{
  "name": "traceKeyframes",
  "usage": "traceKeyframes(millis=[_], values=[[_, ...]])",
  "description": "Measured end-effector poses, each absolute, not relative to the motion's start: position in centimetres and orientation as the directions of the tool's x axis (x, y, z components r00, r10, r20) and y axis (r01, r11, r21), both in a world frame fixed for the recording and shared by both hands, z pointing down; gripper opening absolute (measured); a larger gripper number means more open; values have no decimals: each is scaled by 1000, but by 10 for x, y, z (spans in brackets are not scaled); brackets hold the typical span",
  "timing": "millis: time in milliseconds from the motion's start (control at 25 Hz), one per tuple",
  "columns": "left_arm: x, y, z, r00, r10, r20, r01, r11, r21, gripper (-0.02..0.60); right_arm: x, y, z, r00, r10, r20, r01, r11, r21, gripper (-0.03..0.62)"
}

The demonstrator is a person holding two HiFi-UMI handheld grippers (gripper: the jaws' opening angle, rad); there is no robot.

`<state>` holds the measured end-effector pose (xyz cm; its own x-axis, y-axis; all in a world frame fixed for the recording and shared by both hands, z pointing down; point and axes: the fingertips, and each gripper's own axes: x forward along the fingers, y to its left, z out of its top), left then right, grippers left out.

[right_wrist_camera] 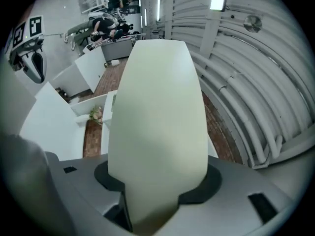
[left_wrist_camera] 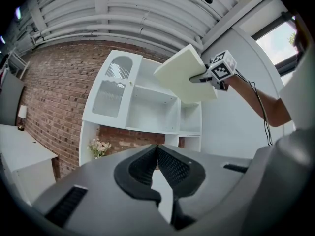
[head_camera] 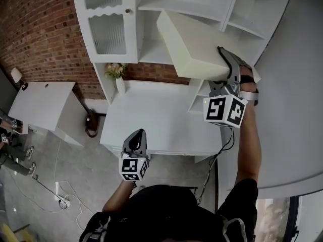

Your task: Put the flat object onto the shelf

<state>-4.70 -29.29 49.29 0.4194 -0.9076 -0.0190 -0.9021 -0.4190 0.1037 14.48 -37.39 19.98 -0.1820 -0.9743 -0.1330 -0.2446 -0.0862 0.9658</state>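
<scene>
A pale cream flat box point(head_camera: 194, 47) hangs tilted in the air in front of the white shelf unit point(head_camera: 151, 4), level with its upper open compartments. My right gripper point(head_camera: 222, 55) is shut on the box's near right edge. In the right gripper view the box point(right_wrist_camera: 157, 117) fills the middle and rises out from between the jaws. The left gripper view shows the box point(left_wrist_camera: 184, 75) and the right gripper point(left_wrist_camera: 204, 76) high up before the shelf unit point(left_wrist_camera: 147, 107). My left gripper point(head_camera: 138, 135) stays low over the white desk point(head_camera: 166, 125). Its fingertips point(left_wrist_camera: 157, 150) meet, with nothing between them.
A vase of flowers point(head_camera: 117, 74) stands at the desk's far left corner under the glazed cabinet door point(head_camera: 107, 32). A second white table point(head_camera: 43, 105) is at the left. Cables and a power strip point(head_camera: 60, 198) lie on the floor. A white wall point(head_camera: 298, 110) closes the right side.
</scene>
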Motion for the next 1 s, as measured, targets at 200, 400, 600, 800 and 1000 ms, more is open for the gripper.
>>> traceKeyframes(millis=[200, 400, 600, 800, 1000], values=[[-51, -296, 495, 417, -909, -15, -902, -416, 114, 14, 125, -413, 161, -148, -974, -171, -140, -151, 979, 279], [-59, -291, 496, 410, -912, -15, -904, -408, 123, 14, 121, -469, 149, -82, -987, -139, -54, -135, 989, 279], [-68, -292, 498, 407, -914, -9, -905, -404, 131, 14, 103, -499, 149, -4, -995, -98, 41, -98, 994, 281], [-72, -293, 500, 413, -911, -4, -901, -410, 141, 14, 83, -497, 134, 8, -990, -144, 83, -143, 986, 278], [-71, -296, 502, 423, -906, -4, -896, -419, 146, 14, 65, -522, 130, 14, -989, -144, 147, -141, 979, 279]])
